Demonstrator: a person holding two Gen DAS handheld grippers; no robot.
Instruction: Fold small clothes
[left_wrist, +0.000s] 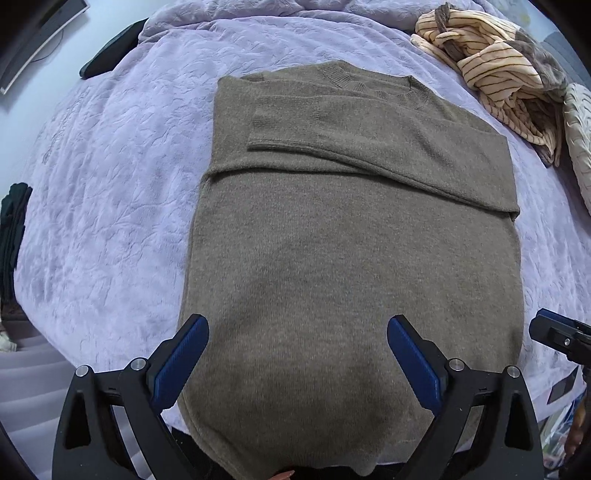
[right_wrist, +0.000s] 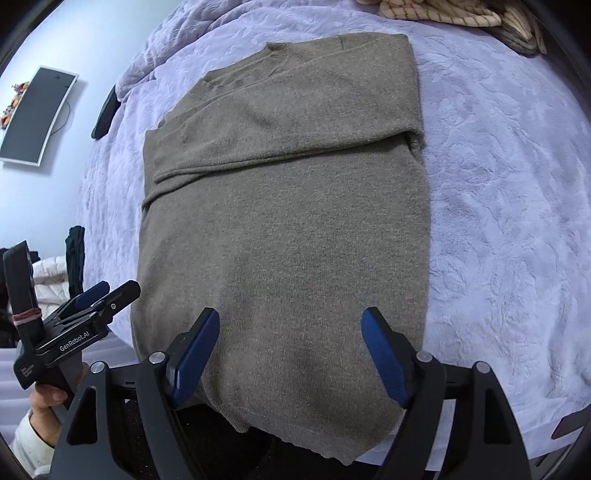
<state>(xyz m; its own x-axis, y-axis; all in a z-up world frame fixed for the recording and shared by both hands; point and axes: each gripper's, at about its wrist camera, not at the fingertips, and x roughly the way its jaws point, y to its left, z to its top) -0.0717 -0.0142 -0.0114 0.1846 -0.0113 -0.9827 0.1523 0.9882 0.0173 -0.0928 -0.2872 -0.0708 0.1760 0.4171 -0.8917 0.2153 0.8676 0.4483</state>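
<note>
At the bottom of each wrist view, the left tongs (left_wrist: 297, 363) and right tongs (right_wrist: 290, 354) stand wide apart, holding nothing, above the hem of the olive-brown knitted sweater (left_wrist: 351, 258). It lies flat mid-frame on the lilac textured bedspread (left_wrist: 110, 221), sleeves folded across the chest. The hem overhangs the bed's edge; a one-sided pinch could drag it askew and undo the sleeves. A striped cream garment (left_wrist: 491, 70) lies upper right.
</note>
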